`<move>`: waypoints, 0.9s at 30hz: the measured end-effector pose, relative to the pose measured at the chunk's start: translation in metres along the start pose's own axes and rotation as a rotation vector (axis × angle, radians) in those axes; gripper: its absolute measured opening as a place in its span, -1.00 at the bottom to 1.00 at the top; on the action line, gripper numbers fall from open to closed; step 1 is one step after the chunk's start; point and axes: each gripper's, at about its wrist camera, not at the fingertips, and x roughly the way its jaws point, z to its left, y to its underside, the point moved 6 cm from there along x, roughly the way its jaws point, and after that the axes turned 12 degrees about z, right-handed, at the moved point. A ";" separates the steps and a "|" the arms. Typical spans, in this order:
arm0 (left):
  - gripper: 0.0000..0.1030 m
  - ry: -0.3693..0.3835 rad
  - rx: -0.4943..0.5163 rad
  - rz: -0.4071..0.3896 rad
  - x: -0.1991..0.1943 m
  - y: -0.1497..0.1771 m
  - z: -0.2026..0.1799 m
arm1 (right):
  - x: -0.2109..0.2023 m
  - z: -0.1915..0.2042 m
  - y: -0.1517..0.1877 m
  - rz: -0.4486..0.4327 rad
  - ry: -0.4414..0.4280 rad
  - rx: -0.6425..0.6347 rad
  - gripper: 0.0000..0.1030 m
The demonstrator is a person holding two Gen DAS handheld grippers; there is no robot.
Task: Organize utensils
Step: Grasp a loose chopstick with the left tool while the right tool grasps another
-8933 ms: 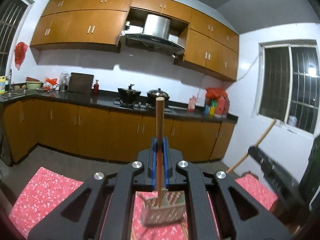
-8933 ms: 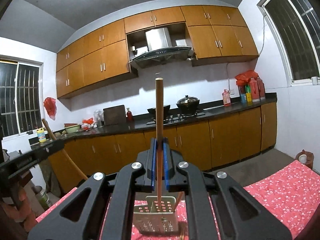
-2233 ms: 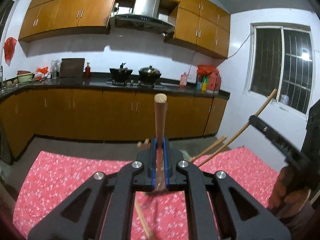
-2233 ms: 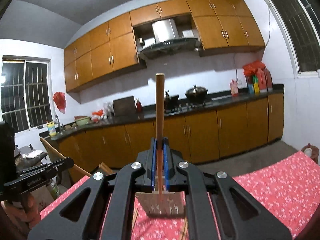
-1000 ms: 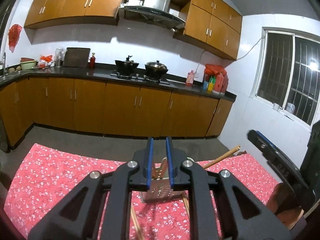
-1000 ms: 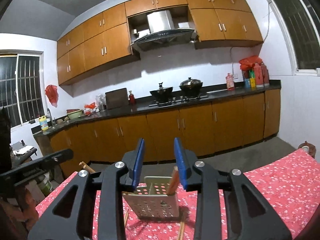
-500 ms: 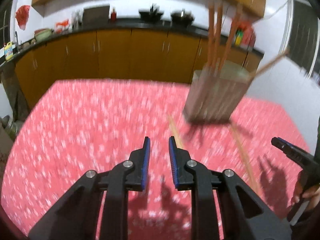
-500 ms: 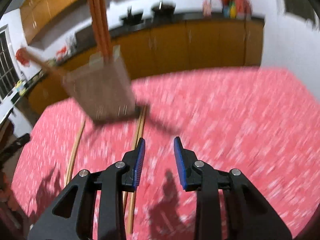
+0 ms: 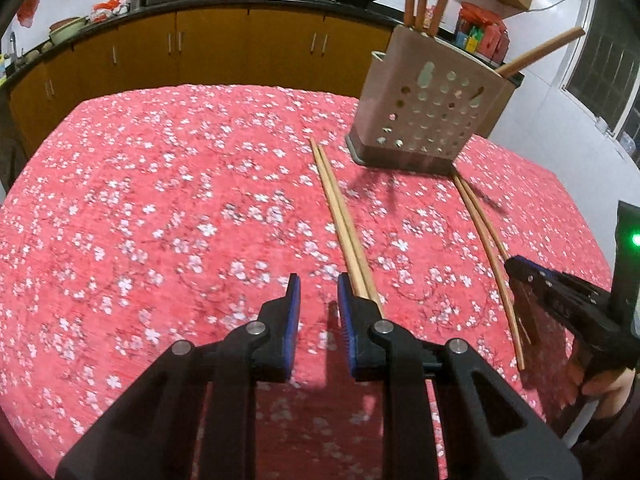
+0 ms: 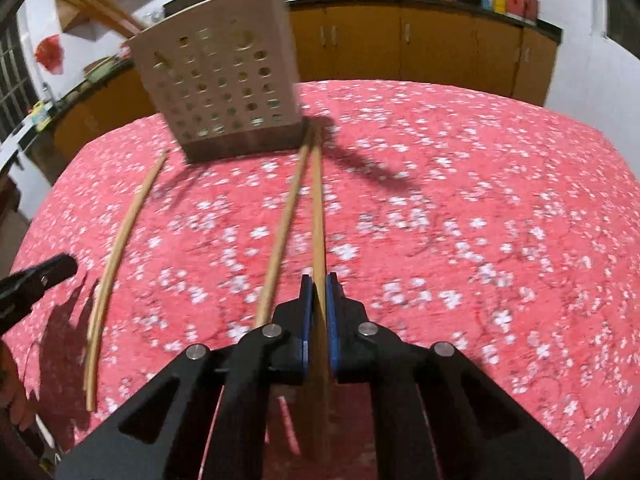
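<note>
A perforated beige utensil holder [image 9: 430,116] stands on the red floral tablecloth [image 9: 160,208] with several wooden chopsticks upright in it; it also shows in the right wrist view [image 10: 224,84]. A chopstick pair [image 9: 340,216] lies just right of my open, empty left gripper [image 9: 318,292]. Another pair [image 9: 488,252] lies further right, by my right gripper [image 9: 532,280]. In the right wrist view my right gripper [image 10: 315,284] is shut on one chopstick [image 10: 317,200]; its partner [image 10: 282,232] lies beside it. A further pair [image 10: 120,236] lies to the left.
Kitchen cabinets [image 9: 200,44] and a dark counter with pots run behind the table. A window [image 9: 600,72] is at the right. The table edge curves round near both grippers.
Both grippers let go of chopsticks into the holder, then dropped to the tablecloth. The right gripper has closed on a lying chopstick; the left stays open beside the other pair.
</note>
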 end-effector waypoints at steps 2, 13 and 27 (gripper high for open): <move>-0.61 0.022 0.003 0.011 0.005 0.001 -0.005 | 0.000 -0.011 -0.002 -0.006 0.025 0.033 -0.85; -0.62 0.034 0.043 0.055 0.024 0.009 -0.023 | -0.002 -0.025 0.003 -0.020 0.043 0.059 -0.85; -0.83 -0.091 0.065 0.028 0.034 -0.003 -0.020 | -0.003 -0.020 0.003 -0.025 0.074 0.017 -0.85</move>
